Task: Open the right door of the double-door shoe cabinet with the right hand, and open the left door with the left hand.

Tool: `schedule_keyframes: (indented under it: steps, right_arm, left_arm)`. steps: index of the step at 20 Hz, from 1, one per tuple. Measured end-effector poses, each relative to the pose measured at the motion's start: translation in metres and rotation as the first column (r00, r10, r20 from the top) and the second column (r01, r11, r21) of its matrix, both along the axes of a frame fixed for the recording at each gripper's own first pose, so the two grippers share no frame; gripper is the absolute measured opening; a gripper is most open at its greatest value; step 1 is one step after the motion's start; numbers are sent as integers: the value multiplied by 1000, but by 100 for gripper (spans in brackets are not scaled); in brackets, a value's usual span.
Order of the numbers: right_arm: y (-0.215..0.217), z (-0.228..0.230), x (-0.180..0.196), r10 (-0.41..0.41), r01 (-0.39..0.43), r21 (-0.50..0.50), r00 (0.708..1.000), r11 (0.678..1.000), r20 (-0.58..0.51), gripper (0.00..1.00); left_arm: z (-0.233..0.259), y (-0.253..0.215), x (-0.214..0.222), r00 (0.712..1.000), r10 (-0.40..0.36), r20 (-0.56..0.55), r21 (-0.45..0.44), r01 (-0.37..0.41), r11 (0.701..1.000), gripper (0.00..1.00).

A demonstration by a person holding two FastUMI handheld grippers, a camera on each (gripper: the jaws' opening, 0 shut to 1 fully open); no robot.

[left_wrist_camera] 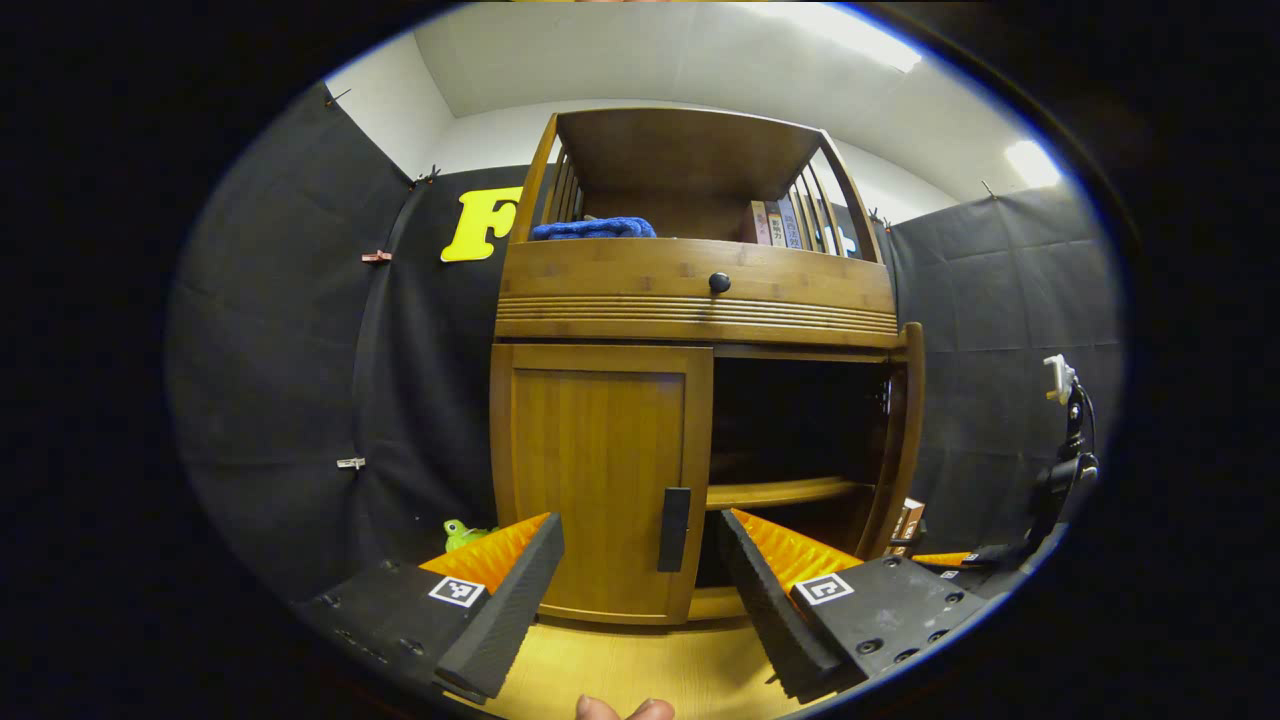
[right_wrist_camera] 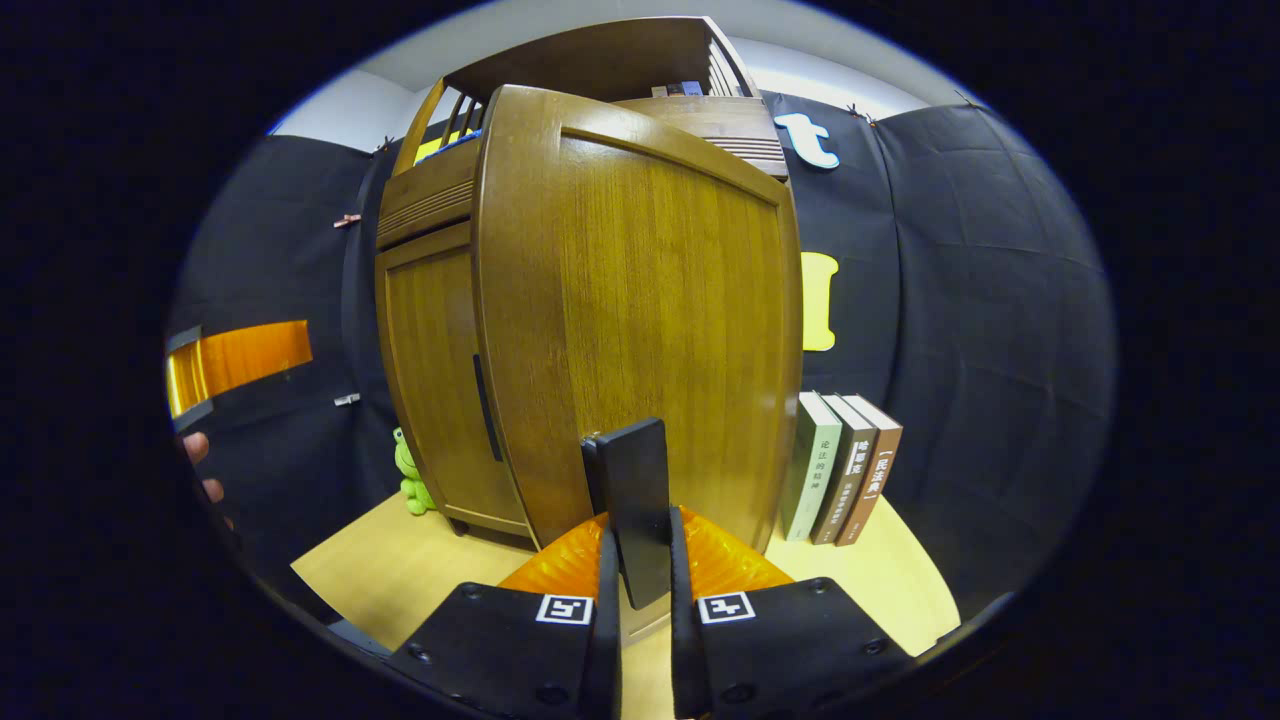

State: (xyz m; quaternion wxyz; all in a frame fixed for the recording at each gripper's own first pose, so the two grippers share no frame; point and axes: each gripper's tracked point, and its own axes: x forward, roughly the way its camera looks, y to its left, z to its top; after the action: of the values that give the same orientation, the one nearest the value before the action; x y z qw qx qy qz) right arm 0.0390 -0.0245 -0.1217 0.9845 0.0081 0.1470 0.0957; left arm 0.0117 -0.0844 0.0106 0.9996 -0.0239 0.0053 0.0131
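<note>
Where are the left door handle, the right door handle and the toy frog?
left door handle (left_wrist_camera: 674, 529): left gripper view, middle of the bar.
right door handle (right_wrist_camera: 637, 505): right gripper view, bar above the claw.
toy frog (right_wrist_camera: 408, 475): right gripper view, its body.

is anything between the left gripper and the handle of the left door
No. In the left gripper view the open left gripper faces the left door's handle with only bare door front and floor between.

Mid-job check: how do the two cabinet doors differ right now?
The right door is swung open, exposing shelves; the left door is shut. The right gripper clamps the right door's handle; the open left gripper hasn't reached the left door's handle. Both are brown wood.
</note>
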Motion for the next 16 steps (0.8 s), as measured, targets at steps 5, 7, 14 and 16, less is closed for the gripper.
schedule_keyframes:
  steps: [5, 7, 14, 16]
  right_arm:
    - [-37, 3, -15, -28, 29, 57, 999, 998, -19, 19]
    - [-53, 5, -18, -37, 39, 66, 999, 997, -21, 22]
    - [-120, 11, -23, -110, 110, 26, 994, 994, -12, 20]
    - [-133, 17, -24, -118, 118, 22, 993, 993, -2, 17]
  left_arm:
    - [-5, -25, 12, 999, -34, -2, 5, 34, 999, 96]
    - [-5, -37, 16, 999, -47, 0, 8, 47, 999, 96]
    - [-2, -70, 34, 996, -87, 3, 9, 87, 996, 96]
    - [-7, -77, 39, 996, -93, -3, 20, 93, 995, 96]
